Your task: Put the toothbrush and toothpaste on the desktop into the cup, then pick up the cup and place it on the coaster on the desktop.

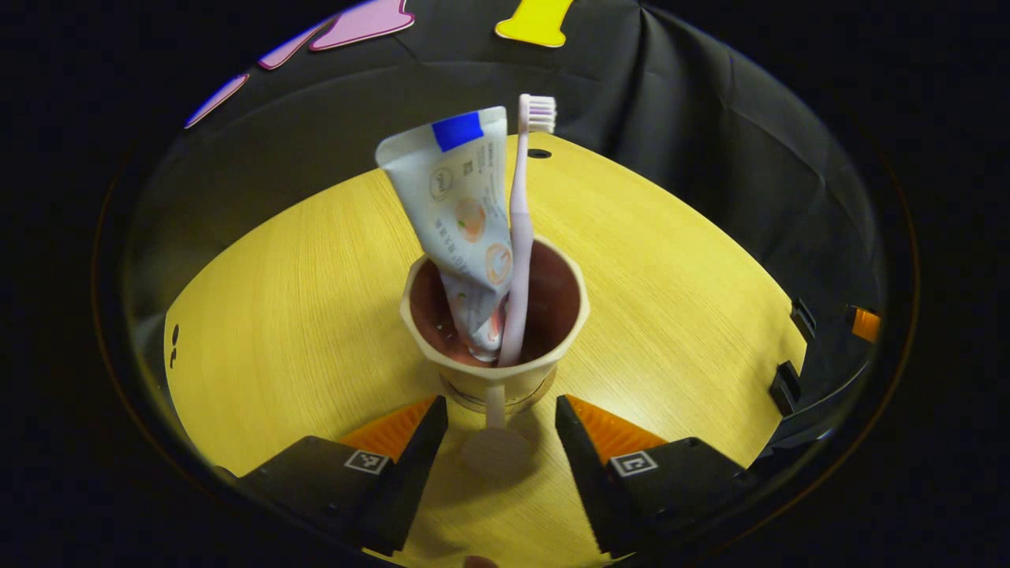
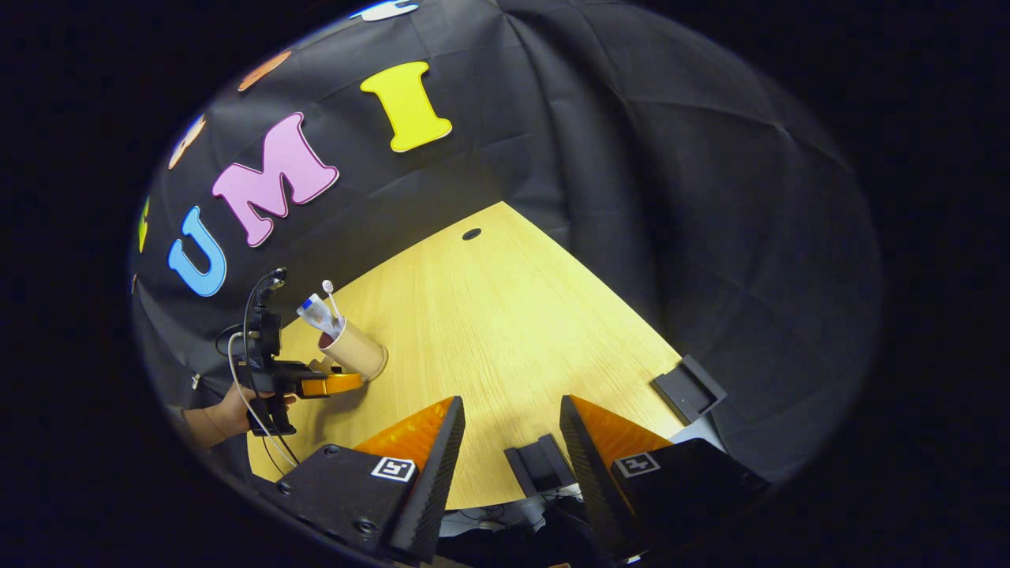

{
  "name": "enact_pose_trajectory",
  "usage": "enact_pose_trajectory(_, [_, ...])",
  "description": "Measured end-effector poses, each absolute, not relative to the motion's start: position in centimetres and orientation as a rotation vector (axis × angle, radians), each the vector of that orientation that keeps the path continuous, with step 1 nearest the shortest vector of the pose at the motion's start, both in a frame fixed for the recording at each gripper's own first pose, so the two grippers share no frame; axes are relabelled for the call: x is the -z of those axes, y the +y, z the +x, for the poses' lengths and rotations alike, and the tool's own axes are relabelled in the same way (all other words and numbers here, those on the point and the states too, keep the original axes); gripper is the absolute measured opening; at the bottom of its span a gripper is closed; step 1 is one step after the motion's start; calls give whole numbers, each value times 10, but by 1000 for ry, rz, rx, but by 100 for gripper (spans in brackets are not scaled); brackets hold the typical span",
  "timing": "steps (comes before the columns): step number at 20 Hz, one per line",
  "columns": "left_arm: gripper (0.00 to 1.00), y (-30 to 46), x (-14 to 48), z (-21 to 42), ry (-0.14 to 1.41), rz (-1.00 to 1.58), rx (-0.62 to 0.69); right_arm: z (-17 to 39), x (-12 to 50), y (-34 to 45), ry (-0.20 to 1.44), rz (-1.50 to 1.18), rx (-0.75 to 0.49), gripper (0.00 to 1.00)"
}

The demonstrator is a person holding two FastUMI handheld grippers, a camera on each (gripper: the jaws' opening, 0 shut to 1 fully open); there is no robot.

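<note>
a: where was the cup (image 1: 495, 323)?
b: on the coaster (image 1: 495, 399) on the desk (image 1: 300, 315), toothpaste (image 1: 461, 213) and toothbrush (image 1: 521, 237) leaning inside. the left tool (image 1: 501, 430) was spread apart before it, probably released.
a: and the right tool (image 2: 511, 438)?
b: apart too, holding nothing, well away.

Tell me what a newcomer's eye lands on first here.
The cup at mid-table, with the toothpaste and toothbrush standing up out of it. The open left tool sits just before the cup, fingers either side of its base. In the right gripper view, the right tool hangs open over the table's near edge.
</note>
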State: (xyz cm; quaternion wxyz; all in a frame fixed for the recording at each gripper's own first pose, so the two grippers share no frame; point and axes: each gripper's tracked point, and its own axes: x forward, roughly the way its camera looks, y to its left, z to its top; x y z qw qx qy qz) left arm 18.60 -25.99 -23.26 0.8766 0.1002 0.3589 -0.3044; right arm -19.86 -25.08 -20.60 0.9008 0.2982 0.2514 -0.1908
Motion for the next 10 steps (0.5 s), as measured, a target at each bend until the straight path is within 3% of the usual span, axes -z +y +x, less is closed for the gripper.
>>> enact_pose_trajectory(2, [100, -258, 226, 185, 724, 222, 629, -198, 205, -248, 516, 618, 392, 76])
enact_pose_trajectory(10, [100, -239, 204, 167, 684, 215, 613, -183, 195, -222, 510, 601, 339, 76])
